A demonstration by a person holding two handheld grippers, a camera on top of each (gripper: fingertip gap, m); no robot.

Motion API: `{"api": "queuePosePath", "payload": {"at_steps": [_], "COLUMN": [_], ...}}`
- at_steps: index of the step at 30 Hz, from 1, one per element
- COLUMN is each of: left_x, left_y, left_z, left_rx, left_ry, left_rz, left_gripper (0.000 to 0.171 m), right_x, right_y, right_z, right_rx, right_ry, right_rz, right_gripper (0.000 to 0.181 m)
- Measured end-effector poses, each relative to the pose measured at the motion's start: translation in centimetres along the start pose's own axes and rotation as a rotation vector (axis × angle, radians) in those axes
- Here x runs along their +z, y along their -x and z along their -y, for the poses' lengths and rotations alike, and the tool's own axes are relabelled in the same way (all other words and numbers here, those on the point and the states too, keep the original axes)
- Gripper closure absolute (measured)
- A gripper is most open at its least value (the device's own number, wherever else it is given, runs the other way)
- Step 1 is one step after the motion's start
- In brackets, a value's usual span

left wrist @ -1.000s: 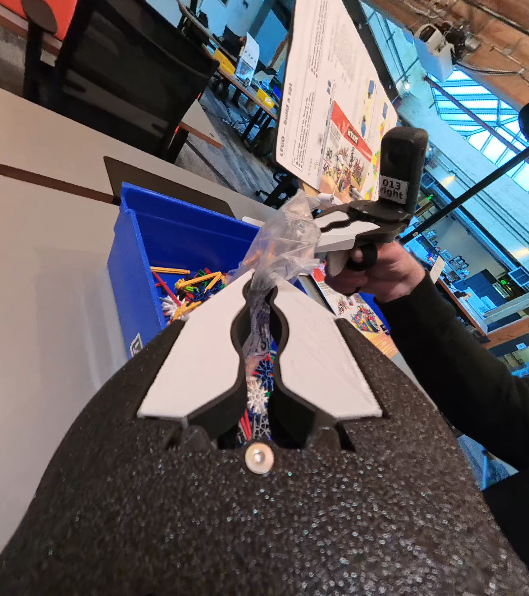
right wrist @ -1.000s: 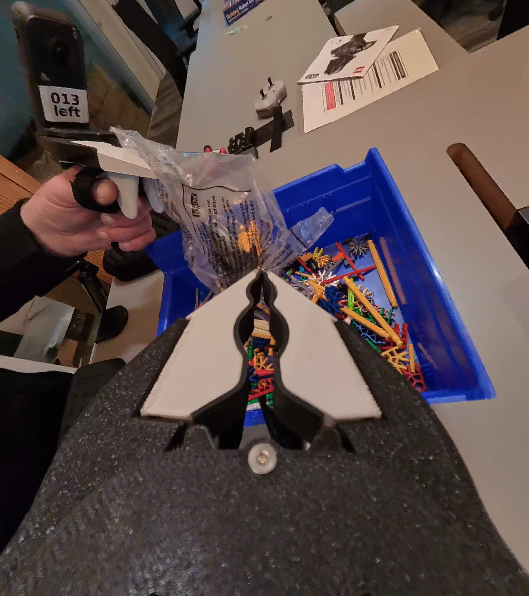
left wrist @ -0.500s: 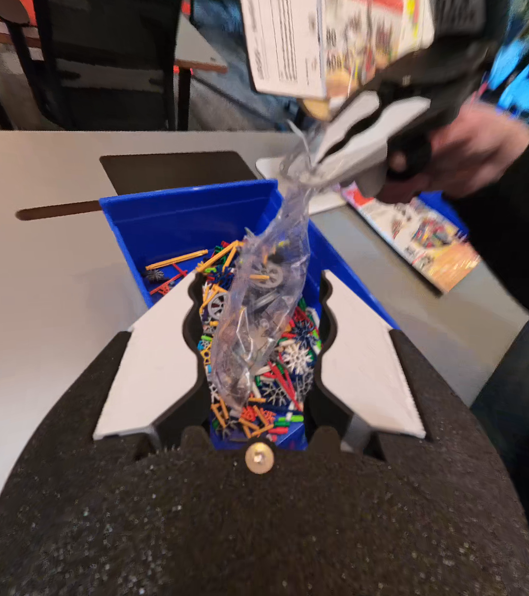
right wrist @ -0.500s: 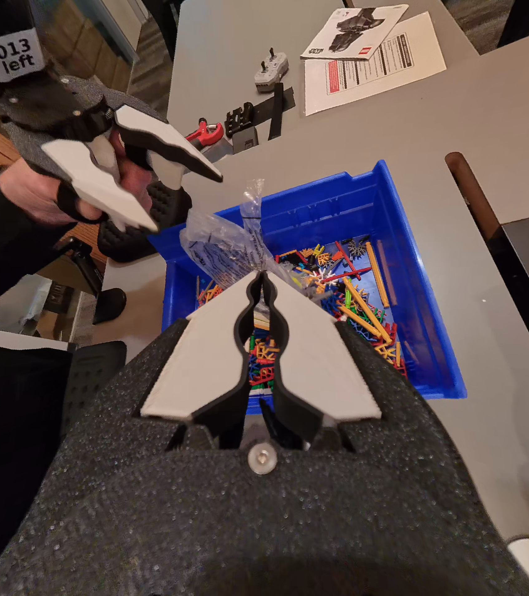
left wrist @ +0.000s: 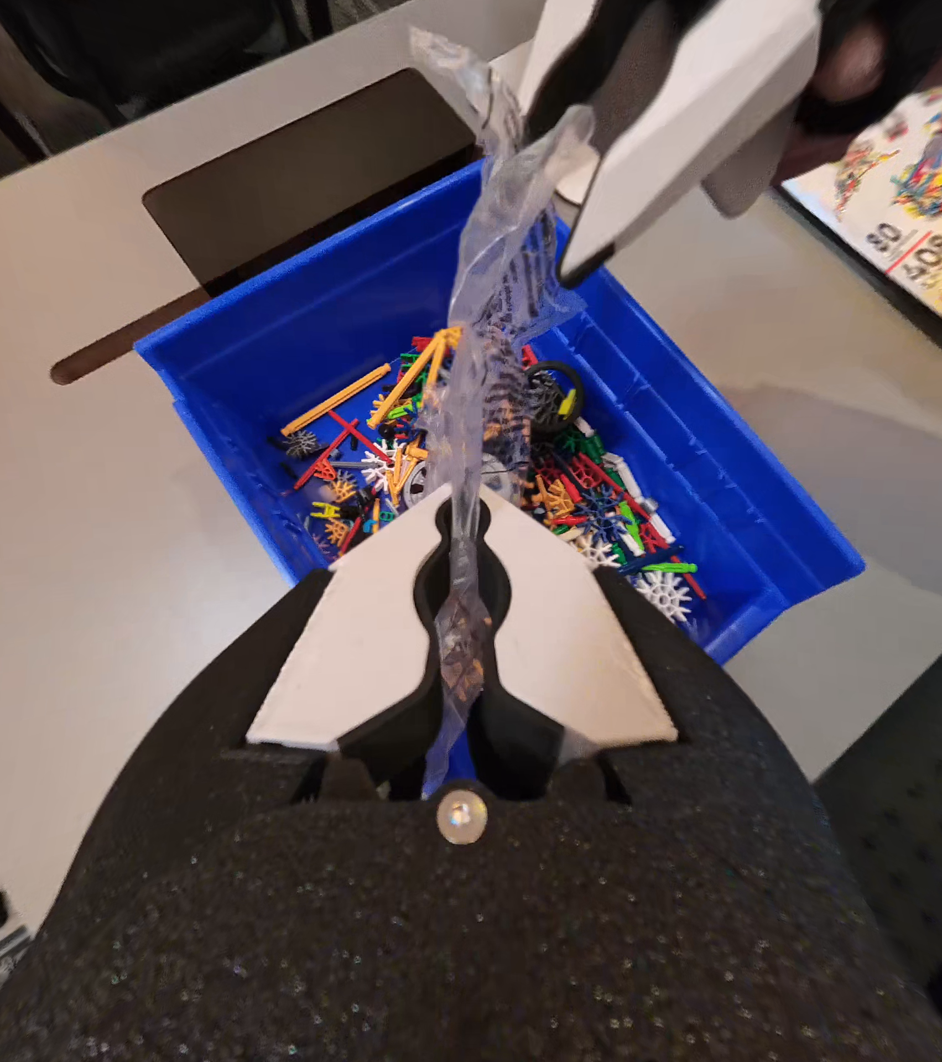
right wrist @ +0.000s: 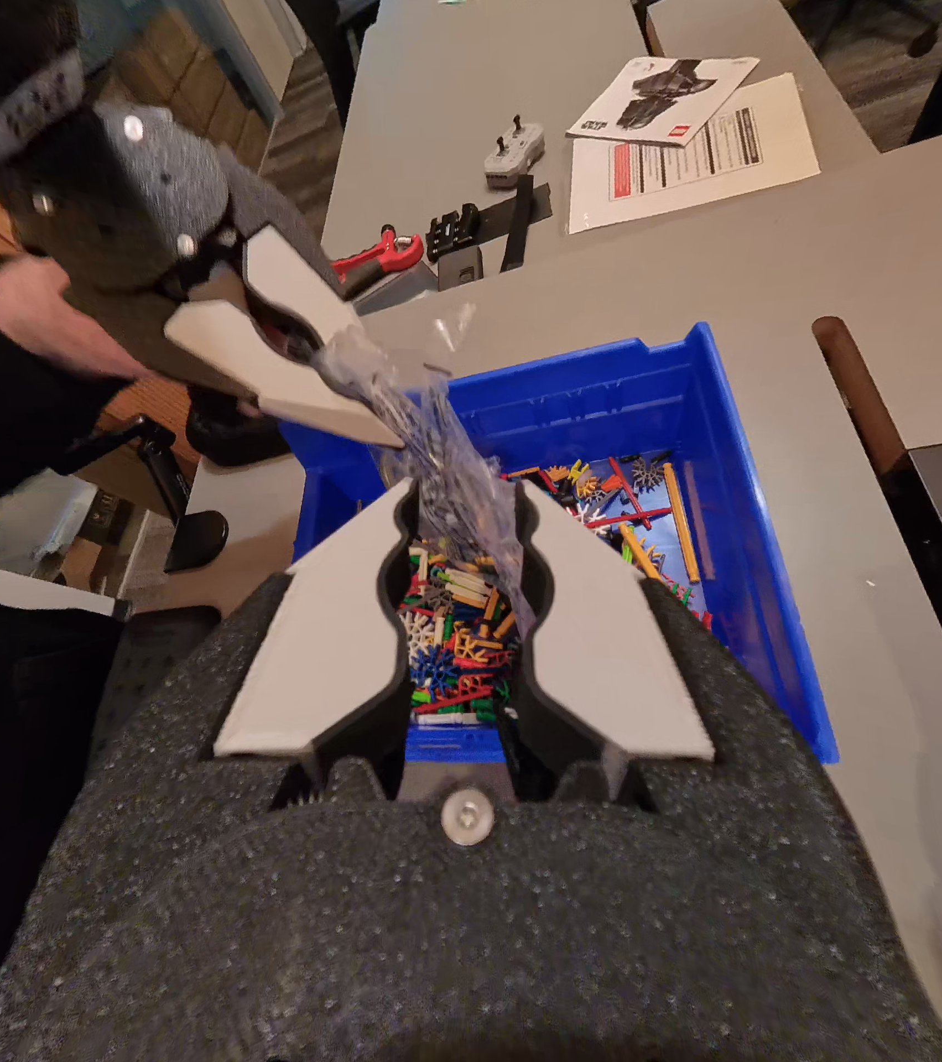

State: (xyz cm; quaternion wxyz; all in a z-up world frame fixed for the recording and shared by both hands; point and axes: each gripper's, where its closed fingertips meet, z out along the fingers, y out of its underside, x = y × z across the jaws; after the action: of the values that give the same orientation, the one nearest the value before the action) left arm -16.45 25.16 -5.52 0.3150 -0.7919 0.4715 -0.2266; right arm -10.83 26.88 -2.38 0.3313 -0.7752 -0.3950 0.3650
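Grey tabletop [right wrist: 802,276] spreads ahead of my two grippers, bearing one blue bin [left wrist: 296,345] of coloured building pieces [left wrist: 572,494] (too many to count) directly below both. One clear plastic bag [left wrist: 491,322] hangs over the bin. My left gripper [left wrist: 465,506] is clamped on its lower end; half a second ago it gaped wide around the bag. My right gripper [right wrist: 465,488], pinched tight then, now stands parted, the bag running loose between its fingers. Beyond lie two printed sheets [right wrist: 687,143].
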Motion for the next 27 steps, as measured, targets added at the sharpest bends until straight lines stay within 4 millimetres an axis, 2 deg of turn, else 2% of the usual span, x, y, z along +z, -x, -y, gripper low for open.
{"api": "queuePosePath", "payload": {"at_steps": [5, 6, 7, 9, 10, 12, 13, 17, 21, 24, 27], "left_x": [-0.8, -0.9, -1.0, -1.1, -1.2, -1.4, -1.6, -1.9, -1.7, -1.9, -1.8], "left_y": [-1.4, -1.6, -1.4, -1.1, -0.9, -0.3, -0.3, 0.8, 0.8, -0.2, -1.5], "left_z": [1.3, 1.4, 1.5, 1.6, 1.6, 1.5, 1.4, 0.2, -0.5, 0.0, 0.1], "left_rx": [-0.039, -0.041, -0.049, -0.067, -0.077, -0.105, -0.110, -0.142, -0.068, -0.067, -0.080], "left_ry": [-0.006, -0.002, -0.002, -0.005, -0.016, -0.042, -0.063, -0.103, -0.129, -0.193, -0.225], "left_rz": [-0.172, -0.195, -0.200, -0.210, -0.213, -0.212, -0.225, -0.214, -0.206, -0.280, -0.355], "left_gripper": [0.171, 0.171, 0.171, 0.171, 0.166, 0.135, 0.125, 0.110, 0.099, 0.112, 0.142], "right_x": [1.8, 2.1, 2.3, 2.4, 2.3, 1.8, 1.5, -0.1, -1.9, -3.0, -3.6], "right_y": [-0.4, 0.0, 0.2, 0.2, 0.3, 0.4, 0.6, 1.2, 2.2, 2.2, 1.7], "right_z": [-2.3, -2.3, -2.4, -2.4, -2.2, -1.6, -1.3, 0.0, 1.6, 2.4, 2.6], "right_rx": [-0.065, -0.075, -0.073, -0.041, -0.016, 0.045, 0.064, 0.111, 0.153, 0.197, 0.251], "right_ry": [0.077, 0.065, 0.059, 0.041, 0.013, -0.050, -0.083, -0.177, -0.264, -0.309, -0.348], "right_rz": [-0.014, 0.015, 0.026, 0.039, 0.055, 0.101, 0.128, 0.205, 0.288, 0.323, 0.347], "right_gripper": [0.151, 0.170, 0.181, 0.181, 0.181, 0.181, 0.181, 0.181, 0.181, 0.181, 0.181]}}
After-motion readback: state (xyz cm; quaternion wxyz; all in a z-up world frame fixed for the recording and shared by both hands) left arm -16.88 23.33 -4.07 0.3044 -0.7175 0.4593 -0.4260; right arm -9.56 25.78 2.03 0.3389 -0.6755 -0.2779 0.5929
